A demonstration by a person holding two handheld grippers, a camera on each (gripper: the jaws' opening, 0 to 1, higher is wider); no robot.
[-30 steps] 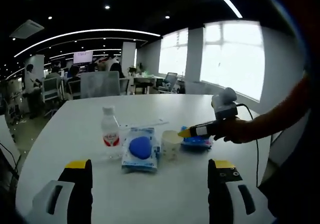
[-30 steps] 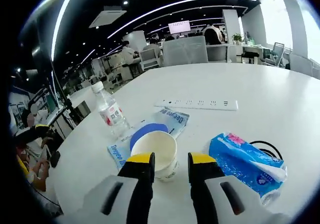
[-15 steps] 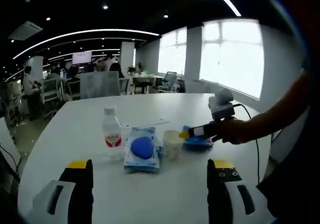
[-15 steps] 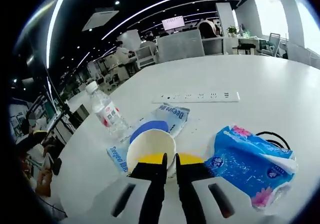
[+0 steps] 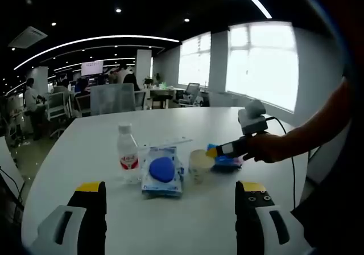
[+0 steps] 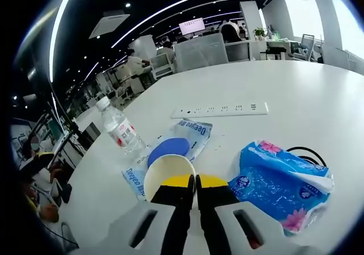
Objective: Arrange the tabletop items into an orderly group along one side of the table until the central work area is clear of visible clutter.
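Leftmost on the white table in the right gripper view stands a water bottle, then a flat blue-and-white packet with the paper cup just beside it — the right gripper has its jaws pinched together on the cup's near rim. A power strip lies beyond; a blue tissue pack sits rightmost. The left gripper hangs wide open, holding nothing — well short of the cluster.

Your right gripper covers the near wall of the cup. The cup hides part of the pouch behind it. The tissue pack covers most of the black cable. The bottle label is too small to read.
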